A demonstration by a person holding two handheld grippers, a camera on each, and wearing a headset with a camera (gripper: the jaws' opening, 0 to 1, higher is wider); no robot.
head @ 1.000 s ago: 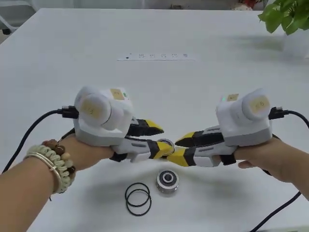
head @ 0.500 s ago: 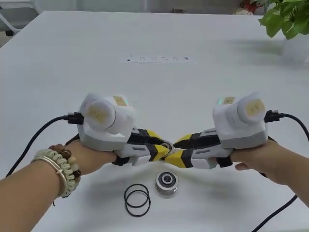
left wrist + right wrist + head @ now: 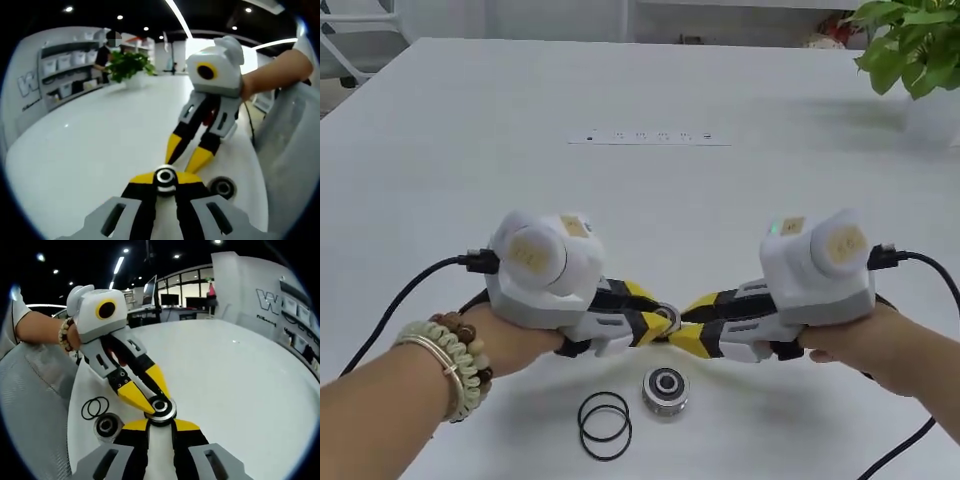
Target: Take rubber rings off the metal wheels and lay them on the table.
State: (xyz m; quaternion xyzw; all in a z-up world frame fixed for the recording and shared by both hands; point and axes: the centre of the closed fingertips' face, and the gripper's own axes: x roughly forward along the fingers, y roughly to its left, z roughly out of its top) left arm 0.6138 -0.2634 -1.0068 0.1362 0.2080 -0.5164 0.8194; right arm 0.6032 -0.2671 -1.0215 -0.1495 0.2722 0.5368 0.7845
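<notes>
A broad white surface runs back to a recessed socket strip, with a leafy potted plant at its far right corner; shelves and ceiling lights show behind in the gripper views.

Above the near edge the two claws meet tip to tip; the left claw is closed on a small metal wheel, which sits squarely between its yellow tips in the left gripper view; the right claw has its jaws a little apart with the tips against the same wheel's rim, and whether it has pinched anything cannot be told.

On progress: two thin black rubber rings lie flat and overlapping on the surface, just beside a second metal wheel resting on its face; that part looks done, since that wheel shows bare metal; the held wheel looks to be the one in hand, though any ring on it is too small to make out.

The wheels are short, bright steel discs with a dark bearing centre, hard and smooth; the rings are slim, matte loops, likely soft and stretchy.
</notes>
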